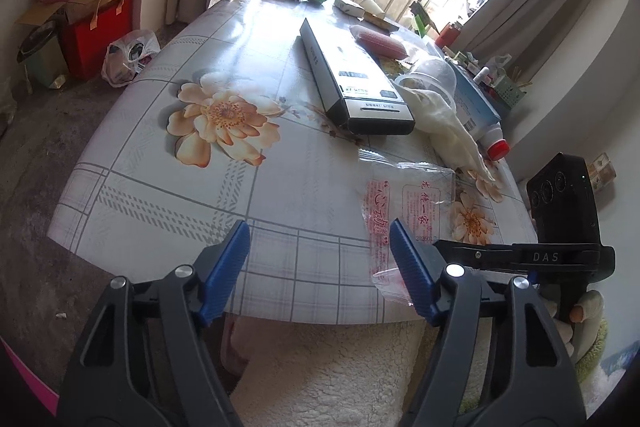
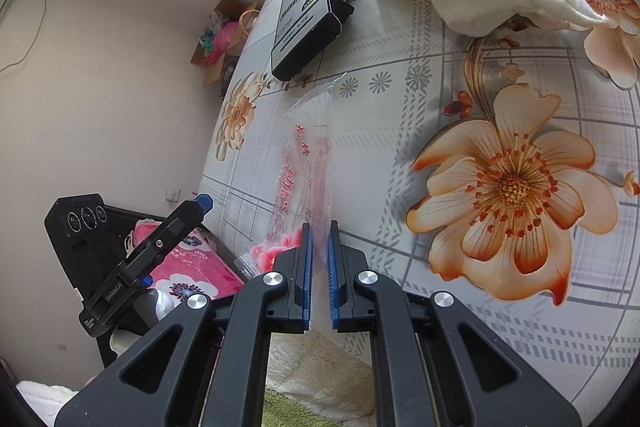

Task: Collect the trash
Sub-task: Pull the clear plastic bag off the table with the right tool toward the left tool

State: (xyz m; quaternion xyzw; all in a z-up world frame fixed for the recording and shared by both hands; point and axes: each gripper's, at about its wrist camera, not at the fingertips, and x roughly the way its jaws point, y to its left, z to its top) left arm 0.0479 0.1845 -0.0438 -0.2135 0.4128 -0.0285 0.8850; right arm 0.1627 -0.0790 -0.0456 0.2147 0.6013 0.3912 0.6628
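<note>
A big table [image 1: 152, 163] with a flowery cloth fills most of what I see, and the window is past its far edge. A long black and silver box [image 1: 352, 83] lies near the middle of the table, with one end pointing at the near edge. Just beside the box, toward the right edge, a white cloth [image 1: 444, 123] is draped out of a clear plastic cup [image 1: 432, 75] that lies on its side. A white bottle with a red cap [image 1: 498, 149] lies by the right edge, next to the cloth. On the floor past the left edge stand a red bag [image 1: 102, 35] and a white plastic bag [image 1: 128, 57]. The trash is a clear wrapper [image 1: 404, 211] with red writing. It lies flat on the table at the near edge, close to the near right corner, and its end sticks out a little over the edge. My right gripper [image 2: 319, 247] is pinched tight on that end of the wrapper, and I can see the thin plastic caught between the blue pads. My left gripper [image 1: 320, 259] has its jaws apart with nothing between them, and it hangs over the near edge just beside the wrapper.
</note>
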